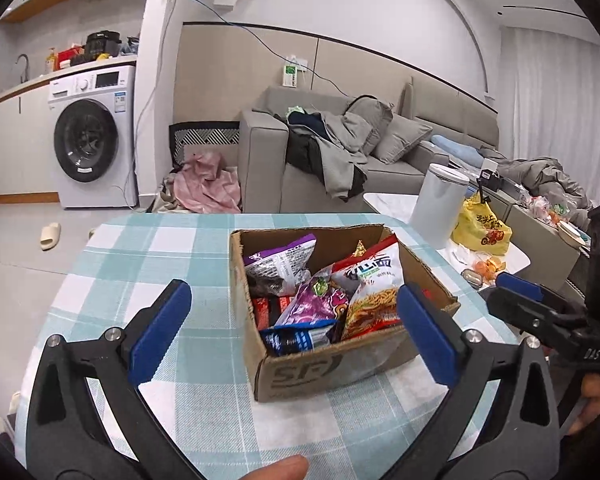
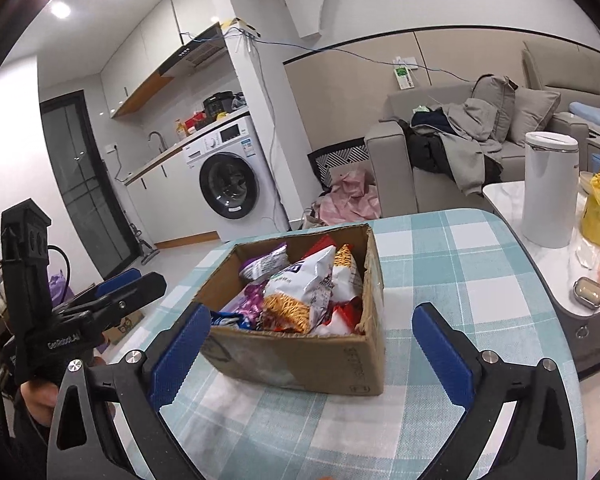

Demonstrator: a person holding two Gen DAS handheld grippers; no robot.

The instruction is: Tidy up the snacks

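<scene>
An open cardboard box [image 1: 300,372] [image 2: 300,364] stands on the teal-checked tablecloth [image 1: 140,248] [image 2: 440,248]. It holds several snack bags: a red-and-white noodle bag [image 1: 376,292] [image 2: 308,284], a purple-and-white bag [image 1: 280,264], a shiny purple bag [image 1: 316,304] and a blue bag [image 1: 296,336]. My left gripper [image 1: 293,287] [image 2: 140,280] is open and empty just in front of the box. My right gripper [image 2: 311,308] [image 1: 504,292] is also open and empty, held off the box's near side with nothing in its blue pads [image 2: 180,352].
To the right, a white side table [image 2: 508,200] carries a white lidded bin [image 1: 436,204] [image 2: 548,188], a yellow bag [image 1: 480,228] and a small tin [image 2: 588,290]. A grey sofa [image 1: 260,152] with clothes and a washing machine [image 1: 88,140] stand beyond the table.
</scene>
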